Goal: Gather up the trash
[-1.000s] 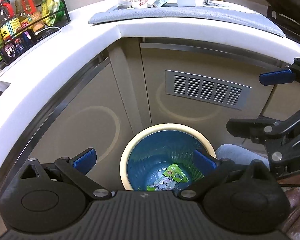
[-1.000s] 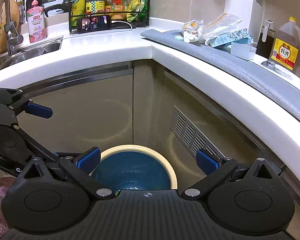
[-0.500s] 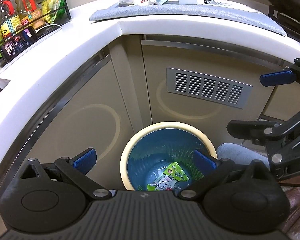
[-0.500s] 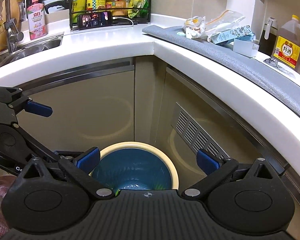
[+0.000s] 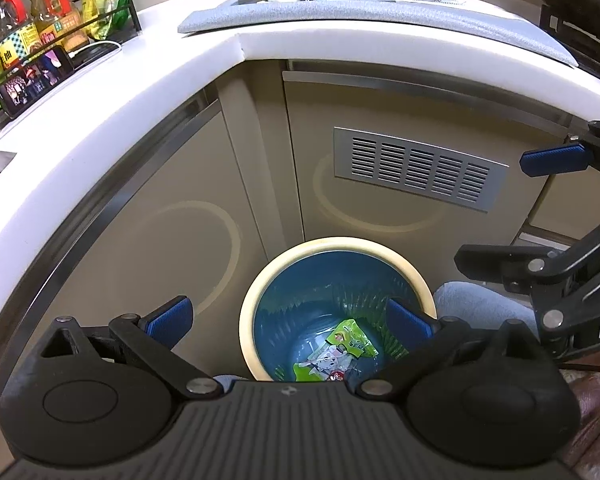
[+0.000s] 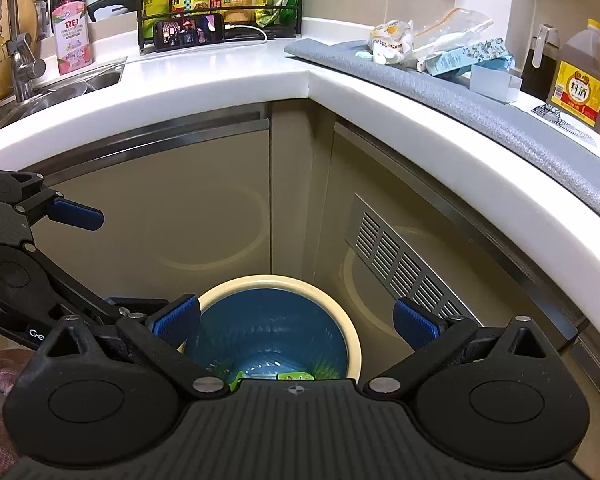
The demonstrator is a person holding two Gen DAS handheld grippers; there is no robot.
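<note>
Both left gripper (image 5: 287,318) and right gripper (image 6: 296,322) are hovering spread and empty over the bin (image 5: 414,276), green wrapper (image 5: 350,338) lying inside, wrapper pile (image 6: 428,46) sitting uncollected on far counter mat (image 6: 500,116).

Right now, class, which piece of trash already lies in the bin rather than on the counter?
The green snack wrapper lies at the bottom of the blue-lined bin. The other wrappers and bags sit piled on the grey mat up on the counter.

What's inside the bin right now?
Bin holds a blue liner and a green-and-white wrapper at the bottom. The near part of the floor is covered by the left tongs body, so more may lie there.
</note>
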